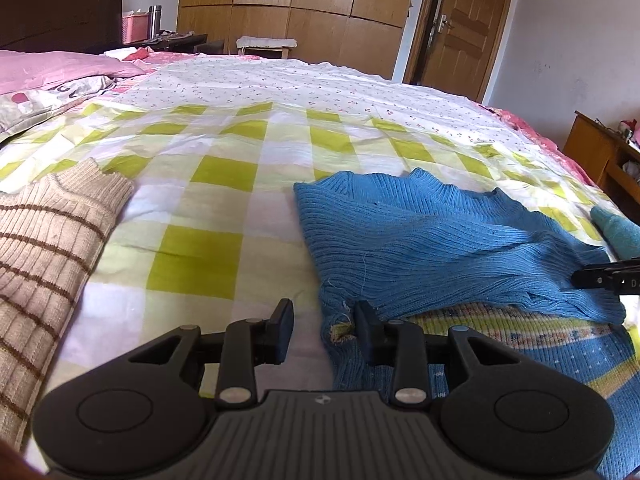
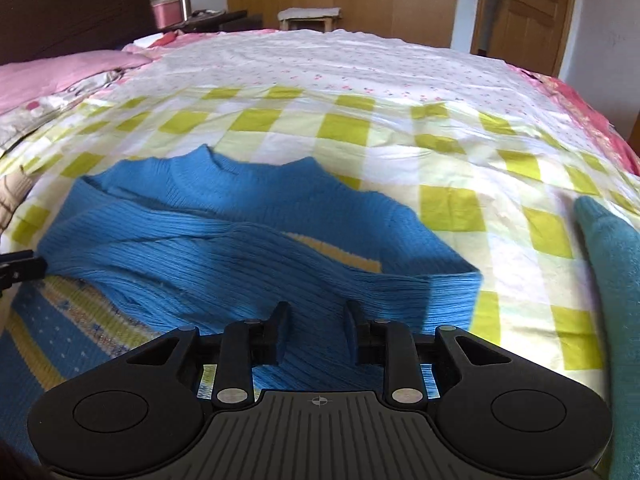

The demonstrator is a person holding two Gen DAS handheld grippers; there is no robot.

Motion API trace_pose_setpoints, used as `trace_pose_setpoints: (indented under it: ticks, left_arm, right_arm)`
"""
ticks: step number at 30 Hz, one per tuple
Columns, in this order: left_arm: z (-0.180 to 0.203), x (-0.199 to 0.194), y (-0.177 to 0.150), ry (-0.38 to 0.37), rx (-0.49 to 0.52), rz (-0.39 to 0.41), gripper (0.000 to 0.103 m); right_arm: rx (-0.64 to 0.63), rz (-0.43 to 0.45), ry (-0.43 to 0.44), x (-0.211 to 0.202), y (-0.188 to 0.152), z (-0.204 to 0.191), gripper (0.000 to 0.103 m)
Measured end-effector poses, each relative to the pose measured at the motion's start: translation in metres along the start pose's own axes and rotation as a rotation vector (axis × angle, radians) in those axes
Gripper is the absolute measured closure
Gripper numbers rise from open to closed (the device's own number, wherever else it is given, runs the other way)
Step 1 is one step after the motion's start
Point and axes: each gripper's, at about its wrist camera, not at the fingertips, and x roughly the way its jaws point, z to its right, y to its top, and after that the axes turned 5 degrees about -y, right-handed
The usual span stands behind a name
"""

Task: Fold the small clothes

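Note:
A small blue knit sweater (image 1: 440, 240) with a patterned yellow band lies on the checked bedspread (image 1: 224, 184), its sleeves folded across the body. It also shows in the right wrist view (image 2: 240, 232). My left gripper (image 1: 324, 330) is open, straddling the sweater's left edge near the bed surface. My right gripper (image 2: 314, 330) is open, low over the folded sleeve. The right gripper's tip shows at the right edge of the left wrist view (image 1: 608, 276).
A beige sweater with brown stripes (image 1: 48, 248) lies to the left. A teal garment (image 2: 612, 280) lies to the right. Pink pillows (image 1: 56, 68) sit at the back left. A wooden nightstand (image 1: 600, 152) stands off the bed's right side.

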Motion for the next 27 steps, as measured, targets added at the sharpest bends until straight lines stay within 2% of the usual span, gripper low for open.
trace_pose_setpoints:
  ticks: [5, 9, 14, 17, 21, 24, 27]
  left_arm:
    - [0.002, -0.007, 0.0, -0.001, -0.002, 0.019, 0.063]
    - [0.008, -0.006, -0.004, 0.011, 0.024, -0.004, 0.063]
    - [0.011, -0.011, -0.006, 0.012, 0.02, -0.023, 0.063]
    - [0.012, -0.024, -0.011, -0.004, 0.009, -0.03, 0.063]
    - [0.015, -0.039, -0.027, -0.004, 0.015, -0.068, 0.063]
    - [0.019, -0.048, -0.042, 0.017, 0.038, -0.092, 0.063]
    - [0.021, -0.058, -0.047, 0.032, 0.042, -0.109, 0.063]
  right_arm:
    - [0.072, 0.072, 0.014, -0.018, -0.007, 0.016, 0.077]
    - [0.072, 0.011, -0.067, 0.003, -0.014, 0.023, 0.078]
    - [0.095, 0.051, -0.057, -0.012, -0.016, 0.028, 0.077]
    - [0.107, 0.068, -0.035, -0.029, -0.025, 0.033, 0.072]
    - [0.102, 0.053, 0.025, -0.042, -0.045, 0.031, 0.071]
    - [0.066, 0.008, -0.032, -0.035, -0.057, 0.026, 0.071]
    - [0.13, -0.025, 0.002, -0.039, -0.063, 0.032, 0.071]
